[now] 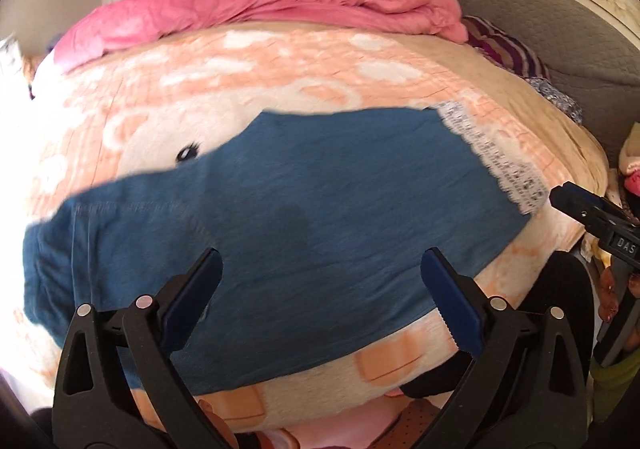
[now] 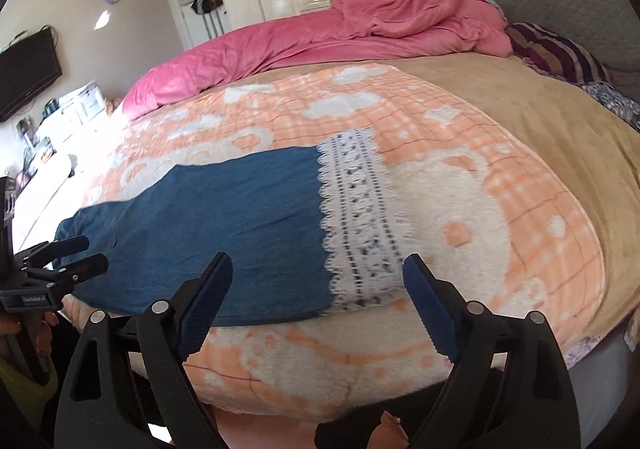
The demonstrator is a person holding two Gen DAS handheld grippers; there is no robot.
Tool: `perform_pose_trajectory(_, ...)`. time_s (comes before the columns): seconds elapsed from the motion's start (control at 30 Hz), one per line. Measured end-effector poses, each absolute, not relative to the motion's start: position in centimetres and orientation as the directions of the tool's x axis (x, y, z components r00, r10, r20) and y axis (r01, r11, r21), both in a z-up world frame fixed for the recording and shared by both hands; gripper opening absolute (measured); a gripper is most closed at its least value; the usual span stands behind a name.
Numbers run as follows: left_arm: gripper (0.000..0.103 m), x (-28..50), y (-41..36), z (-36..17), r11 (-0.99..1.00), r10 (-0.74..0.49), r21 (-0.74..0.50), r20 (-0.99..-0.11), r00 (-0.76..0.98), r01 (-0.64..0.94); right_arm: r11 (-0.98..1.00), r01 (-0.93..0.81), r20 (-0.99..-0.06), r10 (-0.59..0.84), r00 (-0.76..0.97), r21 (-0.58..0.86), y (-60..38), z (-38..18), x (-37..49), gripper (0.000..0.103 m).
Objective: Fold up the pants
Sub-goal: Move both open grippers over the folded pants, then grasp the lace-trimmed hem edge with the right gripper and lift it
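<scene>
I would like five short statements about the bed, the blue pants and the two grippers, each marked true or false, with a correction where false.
1. The blue pants lie flat on the peach blanket. True.
2. The left gripper is shut on the pants. False: its jaws stand open above the fabric, gripping nothing.
3. The lace trim is at the pants' end nearer the right gripper. True.
4. The pink duvet covers the pants. False: it is bunched at the far side of the bed, apart from them.
5. The right gripper holds the lace. False: it is open and empty.
</scene>
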State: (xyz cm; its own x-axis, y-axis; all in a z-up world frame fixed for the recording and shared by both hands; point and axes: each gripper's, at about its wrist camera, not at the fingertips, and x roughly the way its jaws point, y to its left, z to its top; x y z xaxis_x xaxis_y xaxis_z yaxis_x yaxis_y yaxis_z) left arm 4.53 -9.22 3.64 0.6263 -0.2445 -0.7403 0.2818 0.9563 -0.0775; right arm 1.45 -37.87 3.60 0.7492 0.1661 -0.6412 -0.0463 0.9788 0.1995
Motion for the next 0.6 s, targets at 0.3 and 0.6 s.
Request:
perform_pose_trajectory(0.3, 0.094, 6.7, -14.4, 6.2, 0.926, -0.308, -0.079, -0.721, 0.621, 0.368, 0.966, 0.033, -0.645, 0.145, 0.750, 0.255, -41.0, 2.9, 1.0, 0.093)
perform_pose_trajectory(0.6, 0.094, 12.3, -20.2, 6.7, 0.890, -0.288, 0.013, -0.759, 0.584, 0.456, 0.947, 0.044, -0.665, 0.191, 0.722, 0.319, -41.6, 1.0, 1.8, 0.093)
